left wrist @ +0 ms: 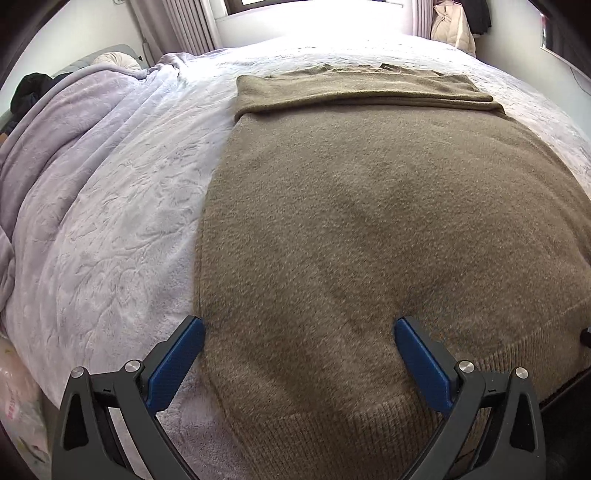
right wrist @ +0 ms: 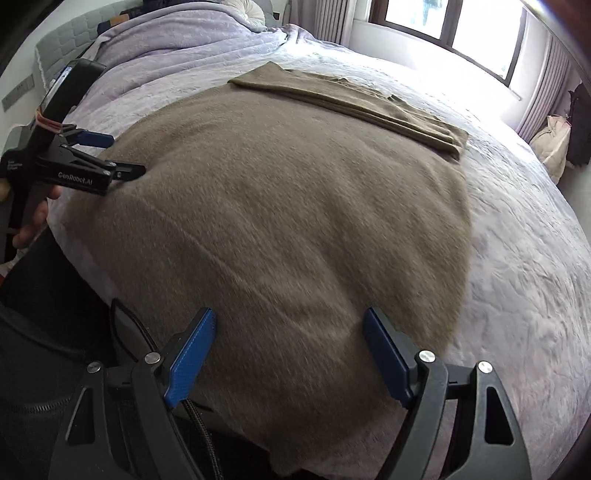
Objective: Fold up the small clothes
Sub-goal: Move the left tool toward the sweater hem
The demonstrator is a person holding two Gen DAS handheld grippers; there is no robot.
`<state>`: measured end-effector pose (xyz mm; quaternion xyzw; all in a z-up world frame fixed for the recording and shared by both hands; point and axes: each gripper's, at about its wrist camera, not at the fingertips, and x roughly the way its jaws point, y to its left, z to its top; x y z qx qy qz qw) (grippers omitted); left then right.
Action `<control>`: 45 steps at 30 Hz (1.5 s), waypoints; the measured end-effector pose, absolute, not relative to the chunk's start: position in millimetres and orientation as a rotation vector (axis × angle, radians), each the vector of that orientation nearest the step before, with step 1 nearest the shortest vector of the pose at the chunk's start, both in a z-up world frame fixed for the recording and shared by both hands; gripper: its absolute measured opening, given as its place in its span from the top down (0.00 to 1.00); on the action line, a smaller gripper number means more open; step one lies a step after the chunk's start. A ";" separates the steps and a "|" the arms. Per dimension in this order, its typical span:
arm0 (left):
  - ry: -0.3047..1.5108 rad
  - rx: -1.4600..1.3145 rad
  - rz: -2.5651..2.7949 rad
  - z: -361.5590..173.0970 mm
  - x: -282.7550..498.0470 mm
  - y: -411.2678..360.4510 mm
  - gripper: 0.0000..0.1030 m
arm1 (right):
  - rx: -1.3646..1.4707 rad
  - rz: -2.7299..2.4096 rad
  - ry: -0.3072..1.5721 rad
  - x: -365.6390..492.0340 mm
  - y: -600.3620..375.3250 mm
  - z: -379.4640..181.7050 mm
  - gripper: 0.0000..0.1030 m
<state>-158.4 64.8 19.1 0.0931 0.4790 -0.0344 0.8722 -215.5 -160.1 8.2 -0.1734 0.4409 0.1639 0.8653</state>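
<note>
Sweater [left wrist: 369, 221] runs long from near hem to far folded sleeves, both grippers, left [left wrist: 299, 332] and right [right wrist: 288, 325], gaping empty over the hem.

Count: 1 brown sweater [left wrist: 369, 221], 1 bed [left wrist: 110, 221], 1 lilac blanket [left wrist: 55, 122], 1 round pillow [left wrist: 118, 61], 2 grippers: left gripper [left wrist: 299, 328], right gripper [right wrist: 288, 325].

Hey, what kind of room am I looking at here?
Most likely a bedroom. A wide bed with a pale lilac cover fills the view, pillows sit at its head, and curtains hang beside a bright window.
</note>
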 end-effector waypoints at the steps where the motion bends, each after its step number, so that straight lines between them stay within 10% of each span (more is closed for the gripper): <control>1: 1.005 0.194 -0.075 19.3 -160.6 66.0 0.00 | -0.372 0.340 0.923 -218.6 -162.9 7.4 0.19; 45: 1.104 0.124 -0.020 19.3 -168.2 118.8 0.00 | -0.230 0.357 0.853 -230.0 -178.7 33.7 0.19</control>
